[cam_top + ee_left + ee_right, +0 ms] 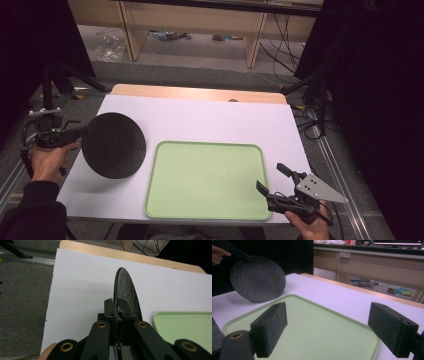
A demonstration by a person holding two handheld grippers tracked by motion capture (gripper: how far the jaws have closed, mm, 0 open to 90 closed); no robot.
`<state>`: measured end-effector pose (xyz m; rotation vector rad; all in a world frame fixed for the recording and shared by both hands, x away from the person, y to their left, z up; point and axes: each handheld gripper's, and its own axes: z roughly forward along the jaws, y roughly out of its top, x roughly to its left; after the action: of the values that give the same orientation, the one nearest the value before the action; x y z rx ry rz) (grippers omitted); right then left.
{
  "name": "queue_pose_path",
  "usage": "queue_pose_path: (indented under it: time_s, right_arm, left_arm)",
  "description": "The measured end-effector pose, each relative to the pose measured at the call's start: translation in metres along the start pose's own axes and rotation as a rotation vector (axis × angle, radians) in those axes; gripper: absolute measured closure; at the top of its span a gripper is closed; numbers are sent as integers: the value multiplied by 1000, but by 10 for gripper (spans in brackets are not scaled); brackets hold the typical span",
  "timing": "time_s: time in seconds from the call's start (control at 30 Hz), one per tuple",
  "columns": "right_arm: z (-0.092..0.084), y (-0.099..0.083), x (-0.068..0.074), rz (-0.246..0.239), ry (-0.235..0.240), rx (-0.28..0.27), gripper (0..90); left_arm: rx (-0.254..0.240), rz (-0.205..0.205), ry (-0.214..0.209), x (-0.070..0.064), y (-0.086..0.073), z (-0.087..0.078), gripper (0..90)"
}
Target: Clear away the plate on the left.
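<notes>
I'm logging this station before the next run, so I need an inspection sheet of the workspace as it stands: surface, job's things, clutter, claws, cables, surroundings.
Surface: white table top, wooden edge at the far side.
Job's things: black round plate held tilted above the table's left part; green tray lies flat and empty near the front edge.
Clutter: nothing seen on the table.
Claws: left claw shut on the plate's rim; right claw open, nothing between its jaws, at the tray's front right corner.
Cables: dark cables lie on the floor beyond the table and at its right.
Surroundings: wooden furniture behind, crumpled clear plastic on the floor, dark drapes at both sides.
</notes>
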<state>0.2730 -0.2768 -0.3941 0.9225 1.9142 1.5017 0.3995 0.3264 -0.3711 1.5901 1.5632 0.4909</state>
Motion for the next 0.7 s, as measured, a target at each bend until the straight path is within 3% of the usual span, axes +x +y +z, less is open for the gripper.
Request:
queue_pose_path:
  time_s: [0.13, 0.23, 0.27, 0.33, 0.43, 0.47, 0.5, 0.53, 0.67, 0.7]
  right_arm:
    - [0, 0, 0, 0, 2, -1, 164]
    - [0, 0, 0, 3, 4, 2, 164]
    - [0, 0, 1, 3, 15, 9, 164]
    - [0, 1, 1, 1, 19, 16, 164]
    - [0, 0, 1, 0, 18, 14, 164]
    - [0, 1, 1, -1, 22, 16, 165]
    - [0, 1, 1, -1, 22, 16, 165]
    - [0, 0, 2, 6, 26, 2, 165]
    - [0, 1, 2, 1, 30, 11, 166]
    - [0, 1, 2, 1, 30, 12, 166]
  left_arm:
    - [3, 48, 19, -14, 4, -2, 866]
    - [-4, 48, 15, -19, 5, -3, 863]
    - [2, 72, 23, -24, 6, -3, 861]
    - [-1, 80, 28, -28, 5, -2, 858]
    - [41, 115, 13, -29, 3, 0, 822]
    - [64, 111, -38, -32, -1, 7, 803]
    - [64, 111, -38, -32, -1, 7, 781]
    - [105, 171, -19, -34, -4, 13, 783]
    - [127, 165, -51, -36, -7, 20, 769]
    - [102, 135, -62, -37, -8, 21, 776]
